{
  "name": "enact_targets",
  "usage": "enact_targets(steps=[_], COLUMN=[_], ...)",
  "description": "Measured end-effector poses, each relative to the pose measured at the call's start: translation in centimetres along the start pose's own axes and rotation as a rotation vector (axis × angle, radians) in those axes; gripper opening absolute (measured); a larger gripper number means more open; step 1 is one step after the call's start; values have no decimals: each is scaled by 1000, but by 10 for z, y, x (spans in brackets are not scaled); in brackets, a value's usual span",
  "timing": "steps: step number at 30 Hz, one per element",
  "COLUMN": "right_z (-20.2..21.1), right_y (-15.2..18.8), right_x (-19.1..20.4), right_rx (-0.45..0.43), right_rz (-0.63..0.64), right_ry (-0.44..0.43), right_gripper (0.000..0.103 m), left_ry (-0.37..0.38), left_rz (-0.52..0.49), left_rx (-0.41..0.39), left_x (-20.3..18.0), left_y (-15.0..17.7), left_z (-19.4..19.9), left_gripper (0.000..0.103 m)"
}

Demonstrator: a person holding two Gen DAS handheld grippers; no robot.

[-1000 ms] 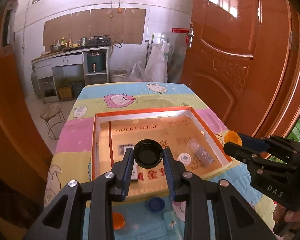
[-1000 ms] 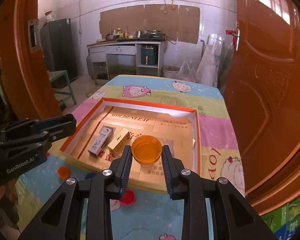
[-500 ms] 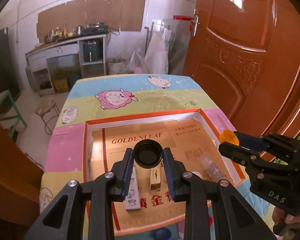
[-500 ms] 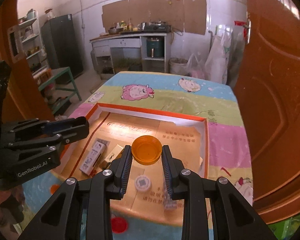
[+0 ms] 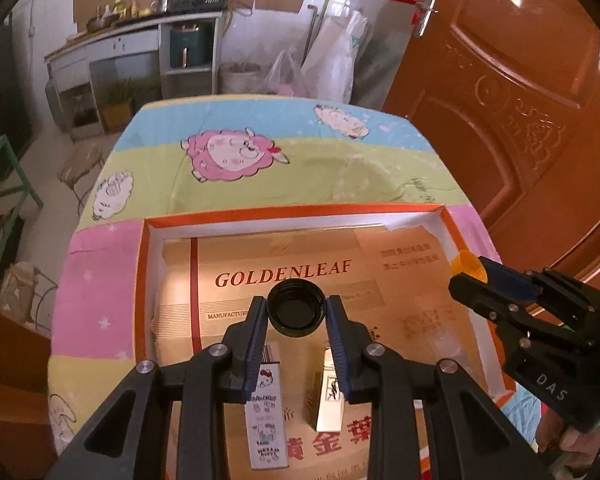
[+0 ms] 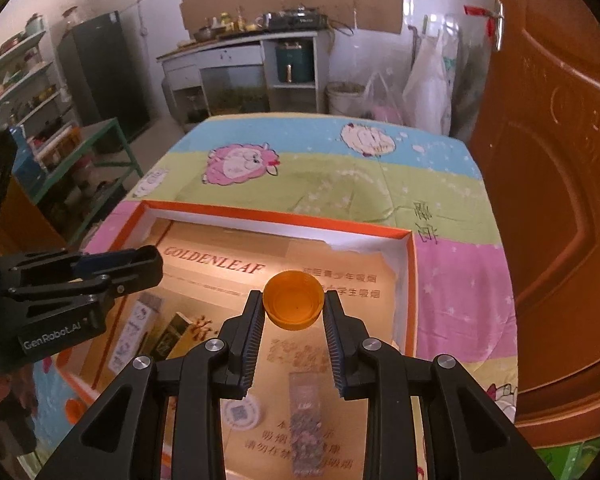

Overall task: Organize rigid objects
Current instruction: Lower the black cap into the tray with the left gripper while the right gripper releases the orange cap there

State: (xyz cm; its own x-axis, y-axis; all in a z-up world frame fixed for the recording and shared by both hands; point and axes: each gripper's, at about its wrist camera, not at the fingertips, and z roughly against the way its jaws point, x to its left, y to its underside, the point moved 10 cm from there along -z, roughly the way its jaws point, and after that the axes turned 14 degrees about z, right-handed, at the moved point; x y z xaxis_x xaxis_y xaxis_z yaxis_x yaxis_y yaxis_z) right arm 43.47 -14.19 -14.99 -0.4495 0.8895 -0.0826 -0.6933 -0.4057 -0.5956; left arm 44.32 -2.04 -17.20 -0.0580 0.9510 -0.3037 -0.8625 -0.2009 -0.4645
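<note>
Left claw (image 5: pixel 296 312) grips black cap (image 5: pixel 296 309); right claw (image 6: pixel 293 307) grips orange cap (image 6: pixel 293 306); tray (image 6: pixel 276 216) holds small boxes (image 5: pixel 266 420).

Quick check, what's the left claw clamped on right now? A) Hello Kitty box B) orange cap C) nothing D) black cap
D: the left claw has its pads pressed on a black cap above the orange-rimmed tray; the orange cap sits in the right claw.

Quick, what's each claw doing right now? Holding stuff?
Left gripper: closed on the black cap, above the tray.
Right gripper: closed on the orange cap.
</note>
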Motion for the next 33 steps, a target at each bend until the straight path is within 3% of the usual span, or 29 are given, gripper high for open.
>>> enact_targets(steps=[13, 33], right_z=[-42, -66], right_y=[5, 18], right_x=[1, -1], right_rx=[88, 131], right_rz=[21, 24], right_ry=[-16, -18], right_gripper=[30, 30], left_ry=[-61, -107], left_rz=[11, -4], left_rx=[41, 39], left_x=[10, 14], left_y=[-3, 0], left_z=[-26, -48], left_gripper=[31, 31])
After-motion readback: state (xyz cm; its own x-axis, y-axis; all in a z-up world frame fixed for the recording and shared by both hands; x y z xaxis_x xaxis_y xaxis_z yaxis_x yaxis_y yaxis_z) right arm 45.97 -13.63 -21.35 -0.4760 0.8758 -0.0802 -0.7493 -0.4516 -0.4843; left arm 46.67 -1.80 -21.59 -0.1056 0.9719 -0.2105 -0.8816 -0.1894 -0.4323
